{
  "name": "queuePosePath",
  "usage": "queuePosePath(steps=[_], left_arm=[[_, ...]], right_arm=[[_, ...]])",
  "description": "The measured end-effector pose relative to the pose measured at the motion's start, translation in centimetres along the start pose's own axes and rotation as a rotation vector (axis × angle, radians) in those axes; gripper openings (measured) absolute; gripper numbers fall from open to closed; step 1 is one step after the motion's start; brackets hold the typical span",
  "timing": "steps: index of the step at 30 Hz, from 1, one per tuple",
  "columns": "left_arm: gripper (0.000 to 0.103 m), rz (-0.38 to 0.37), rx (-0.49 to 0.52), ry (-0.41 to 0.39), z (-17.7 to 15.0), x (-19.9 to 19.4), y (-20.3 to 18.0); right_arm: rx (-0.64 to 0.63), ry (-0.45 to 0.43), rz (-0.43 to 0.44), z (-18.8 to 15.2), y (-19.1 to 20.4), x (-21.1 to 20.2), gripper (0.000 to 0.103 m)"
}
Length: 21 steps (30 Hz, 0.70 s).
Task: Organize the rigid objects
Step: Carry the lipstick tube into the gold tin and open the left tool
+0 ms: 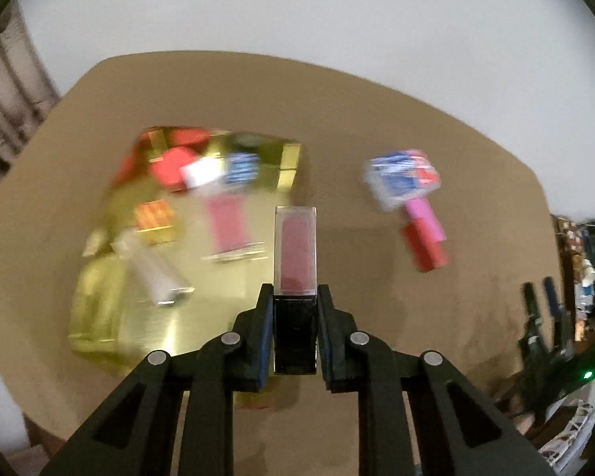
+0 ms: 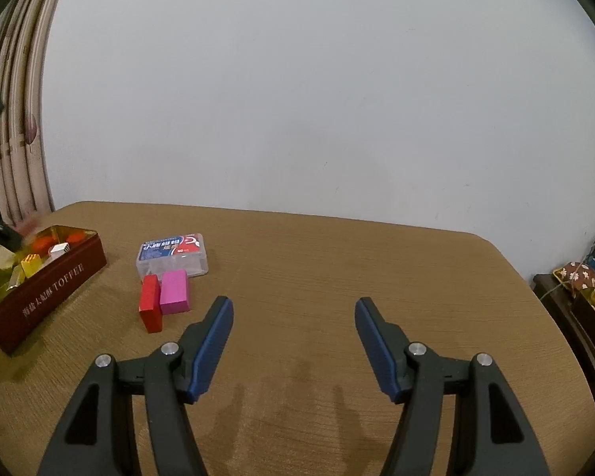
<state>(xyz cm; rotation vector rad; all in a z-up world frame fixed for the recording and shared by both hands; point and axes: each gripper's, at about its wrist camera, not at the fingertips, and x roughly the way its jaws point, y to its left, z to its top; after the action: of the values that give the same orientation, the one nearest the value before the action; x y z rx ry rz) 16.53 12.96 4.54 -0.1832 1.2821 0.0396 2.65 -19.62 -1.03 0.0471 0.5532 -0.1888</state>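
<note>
**Lip gloss held above the tin, ready to go in**

The left gripper (image 1: pixel 295 297) is clenched on the black cap of a lip gloss (image 1: pixel 295 252), its clear pink end pointing away, above the tin's (image 2: pixel 55 281) near right rim. This looks like the carry step; next the tube needs lowering into a free spot in the tin before letting go. To the right, toward the table's (image 2: pixel 337 277) middle, lie a red block (image 2: pixel 150 303), a pink block (image 2: pixel 174 291) and a plastic box (image 2: pixel 173 258). The right gripper (image 2: pixel 293 317) hangs released, empty. The tin's contents are blurred, and its left end is cut off.
</note>
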Motion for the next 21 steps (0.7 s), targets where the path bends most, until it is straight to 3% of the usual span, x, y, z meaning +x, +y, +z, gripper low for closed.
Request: queuePosePath(steps=[5, 11, 14, 21], left_arm=[[0.017, 0.040, -0.015, 0.023, -1.4, 0.6, 4.7], [0.017, 0.025, 0.009, 0.022, -1.5, 2.5, 4.6], [0.017, 0.006, 0.013, 0.031, -1.8, 3.4, 4.3], [0.017, -0.031, 0.020, 0.042, -2.6, 4.3, 4.3]], right_arm=[[-0.009, 0.007, -0.010, 0.0, 0.2, 0.1, 0.066], [-0.039, 0.034, 0.008, 0.0, 0.8, 0.7, 0.066], [-0.042, 0.070, 0.067, 0.1, 1.1, 1.3, 0.066], [-0.019, 0.181, 0.321, 2.3, 5.4, 3.0, 0.065]])
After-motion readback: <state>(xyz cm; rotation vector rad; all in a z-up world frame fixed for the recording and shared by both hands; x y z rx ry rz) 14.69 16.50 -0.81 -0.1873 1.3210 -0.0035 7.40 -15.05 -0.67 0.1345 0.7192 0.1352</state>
